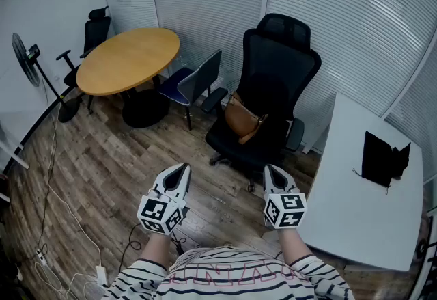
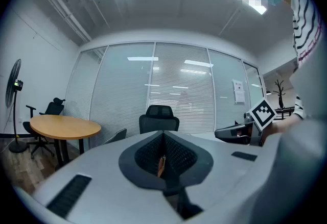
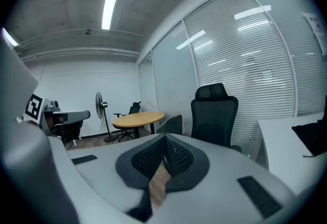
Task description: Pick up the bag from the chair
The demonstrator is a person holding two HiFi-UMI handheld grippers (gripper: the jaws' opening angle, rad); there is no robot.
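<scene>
So the brown bag [image 1: 243, 119] is sitting on the seat of the big black office chair [image 1: 283, 63], leaning against the backrest, over by the blinds. Nobody's touching it. The person in the striped shirt [image 1: 235, 277] stands facing that chair with both tools held out low in front, well short of it.

The left gripper [image 1: 181, 170] has its jaws pressed together with nothing in them, just a thin sliver of a gap down the middle. Same deal with the right gripper [image 1: 272, 170]: the jaws meet at the tips, they're empty, and you can see a bit of wood floor [image 1: 89, 182] through the slit lower down.

Rest of the room: a round wooden tabletop [image 1: 128, 59] off to the left with a small dark chair [image 1: 196, 81] just beside it, and a standing fan [image 1: 24, 59] against the left wall. On the right there's a white tabletop [image 1: 348, 196] with some black thing [image 1: 382, 158] lying on it; can't tell what it is from here.
</scene>
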